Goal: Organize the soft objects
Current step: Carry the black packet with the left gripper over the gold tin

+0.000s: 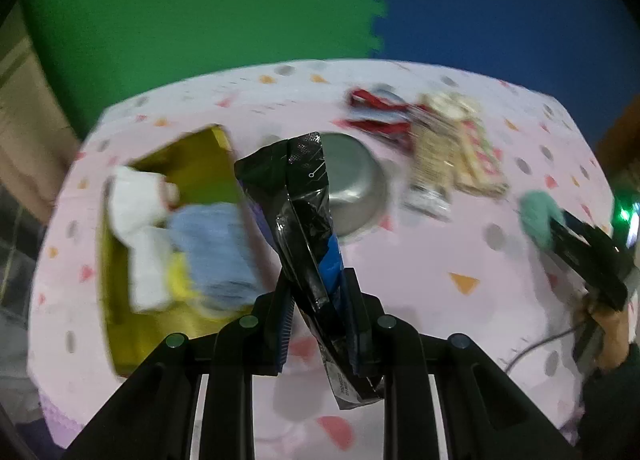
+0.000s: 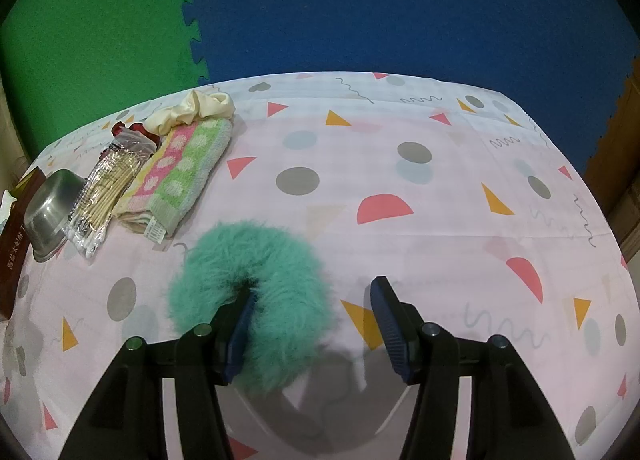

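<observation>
Green and blue foam mats back your patterned pink bench (image 2: pixel 400 244). Your left hand-held gripper (image 1: pixel 318 300) pinches a black packet (image 1: pixel 308 220). Your right hand-held gripper (image 2: pixel 312 324) gapes wide, one finger through a teal scrunchie (image 2: pixel 256 280).

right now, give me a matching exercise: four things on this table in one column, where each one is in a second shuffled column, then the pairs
Things:
1. black packet
2. green fluffy scrunchie
3. cream scrunchie
4. blue cloth

Places:
A. inside the yellow box
B. hooked on one finger of the open right gripper
C. clamped in the left gripper
D. at the far end of the striped towel

Pairs: 1-C, 2-B, 3-D, 4-A
</observation>
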`<state>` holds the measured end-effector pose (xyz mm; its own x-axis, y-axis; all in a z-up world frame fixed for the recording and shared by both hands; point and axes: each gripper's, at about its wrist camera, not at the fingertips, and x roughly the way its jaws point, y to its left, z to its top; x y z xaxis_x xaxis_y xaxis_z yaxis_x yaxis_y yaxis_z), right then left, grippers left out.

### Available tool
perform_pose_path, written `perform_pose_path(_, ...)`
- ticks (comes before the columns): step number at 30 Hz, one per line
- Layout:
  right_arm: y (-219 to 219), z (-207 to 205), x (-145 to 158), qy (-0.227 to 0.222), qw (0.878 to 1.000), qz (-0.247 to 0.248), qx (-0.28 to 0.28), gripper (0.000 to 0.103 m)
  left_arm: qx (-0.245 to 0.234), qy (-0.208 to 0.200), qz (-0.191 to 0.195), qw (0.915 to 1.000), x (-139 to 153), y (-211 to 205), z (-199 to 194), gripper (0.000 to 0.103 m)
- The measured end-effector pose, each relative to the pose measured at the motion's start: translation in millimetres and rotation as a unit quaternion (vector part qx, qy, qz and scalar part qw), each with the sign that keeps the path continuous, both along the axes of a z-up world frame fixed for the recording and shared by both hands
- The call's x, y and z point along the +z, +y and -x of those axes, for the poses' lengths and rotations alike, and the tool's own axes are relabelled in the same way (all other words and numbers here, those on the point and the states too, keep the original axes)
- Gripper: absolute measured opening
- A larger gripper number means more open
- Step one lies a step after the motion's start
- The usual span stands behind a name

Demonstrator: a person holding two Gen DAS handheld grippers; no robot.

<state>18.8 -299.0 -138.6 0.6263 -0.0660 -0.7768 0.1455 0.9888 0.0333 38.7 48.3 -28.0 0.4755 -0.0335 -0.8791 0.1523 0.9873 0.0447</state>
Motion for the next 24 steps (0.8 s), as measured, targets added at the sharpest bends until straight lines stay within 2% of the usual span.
perform_pose_path(4, 0, 0, 0, 0.000, 1.000, 0.001, 0.001, 0.057, 0.035, -0.017, -0.017, 0.9991, 12, 37, -8, 0.020)
perform_pose_path(10, 0, -1, 0, 0.001, 1.000, 0.004, 0.001, 0.057, 0.066, -0.021, -0.056, 0.9960, 11, 83, -22, 0.020)
perform_pose_path(16, 0, -1, 0, 0.002, 1.000, 0.007, 0.002, 0.057, 0.085, -0.003, -0.091, 0.9923, -13, 116, -39, 0.021)
perform_pose_path(21, 0, -1, 0, 0.003, 1.000, 0.010, 0.001, 0.057, 0.084, 0.033, -0.081, 0.9927, -38, 135, -49, 0.021)
perform_pose_path(24, 1, -1, 0, 0.004, 1.000, 0.012, 0.001, 0.057, 0.080, 0.040, -0.086, 0.9923, -47, 138, -51, 0.021)
